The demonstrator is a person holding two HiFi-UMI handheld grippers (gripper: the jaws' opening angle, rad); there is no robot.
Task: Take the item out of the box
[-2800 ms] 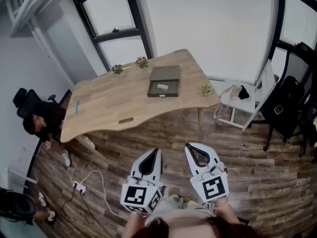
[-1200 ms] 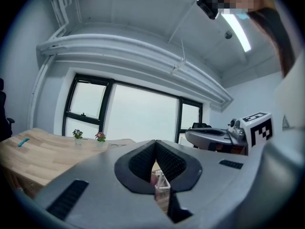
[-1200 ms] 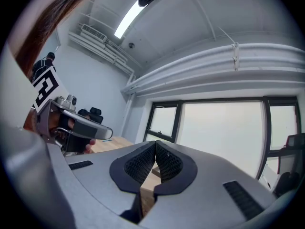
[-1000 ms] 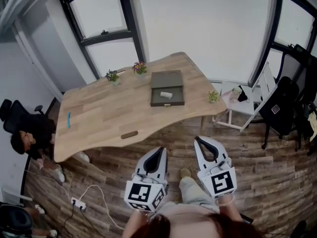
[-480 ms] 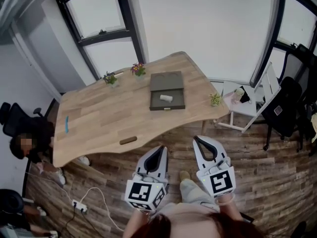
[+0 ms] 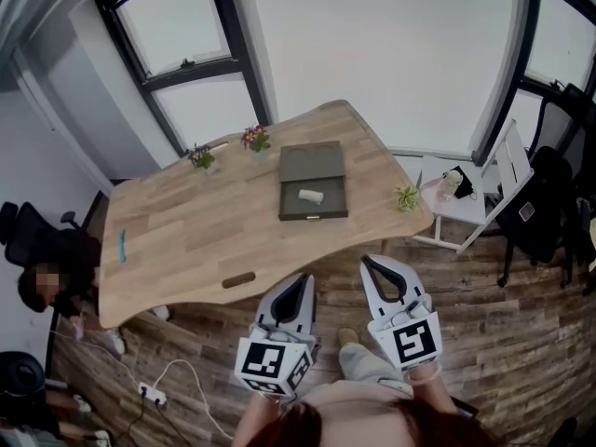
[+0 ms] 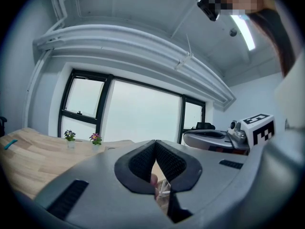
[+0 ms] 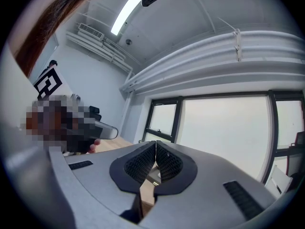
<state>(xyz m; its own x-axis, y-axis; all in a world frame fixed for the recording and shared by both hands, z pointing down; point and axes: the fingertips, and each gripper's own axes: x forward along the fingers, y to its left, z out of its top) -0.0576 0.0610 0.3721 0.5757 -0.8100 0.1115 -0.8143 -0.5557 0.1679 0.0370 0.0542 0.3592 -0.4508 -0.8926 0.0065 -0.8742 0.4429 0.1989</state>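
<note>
Standing back from the wooden worktop (image 6: 186, 222), the person holds both tools level over the plank floor (image 6: 484, 324), short of the worktop's wavy near edge. Nothing on the worktop is within reach.

The box (image 6: 313, 182), a dark olive case, lies toward the worktop's right end, about midway between its far edge and its near edge. Its lid is laid open and flat toward the far edge.

The left tool (image 6: 296, 291) has its jaws pressed together at the tips, with nothing caught between the pads. The right tool (image 6: 372, 270) is the same, closed tight and empty. Both point toward the worktop, side by side and a little apart.

Two small potted plants (image 6: 200, 156) stand along the far edge, and a third plant (image 6: 406, 196) stands at the right corner, beside the box but apart from it.

The item (image 6: 310, 195), a small pale cylinder too small to identify, lies in the middle of the box's open tray.

By my reading the task has barely begun. The lid is already open, but the item is untouched. What is left is to close in on the worktop, spread one tool's jaws, pinch the item and lift it clear.
</note>
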